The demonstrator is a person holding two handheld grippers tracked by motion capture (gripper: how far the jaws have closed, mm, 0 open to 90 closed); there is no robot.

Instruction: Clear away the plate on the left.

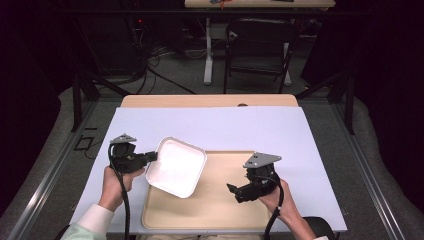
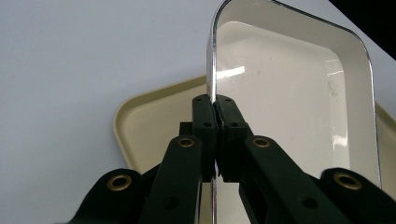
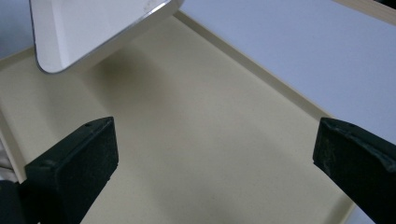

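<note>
A white rectangular dish (image 1: pixel 176 166) with a shiny rim hangs tilted over the left part of a beige tray (image 1: pixel 220 207). My left gripper (image 1: pixel 151 156) is shut on the dish's left rim; in the left gripper view the two black jaws pinch that rim (image 2: pixel 214 100) between them, with the dish (image 2: pixel 289 93) stretching away to the right. My right gripper (image 1: pixel 231 189) hovers over the tray's right half, pointing left, open with nothing between its jaws. The right gripper view looks past those wide jaws (image 3: pixel 215 149) at the tray floor (image 3: pixel 196 140) and a corner of the dish (image 3: pixel 88 28).
The tray lies on a pale lavender sheet (image 1: pixel 260 130) covering the table, whose wooden edge (image 1: pixel 210 100) shows at the back. A black chair (image 1: pixel 260 47) and a table leg (image 1: pixel 208 55) stand beyond the table. Dark frame struts flank both sides.
</note>
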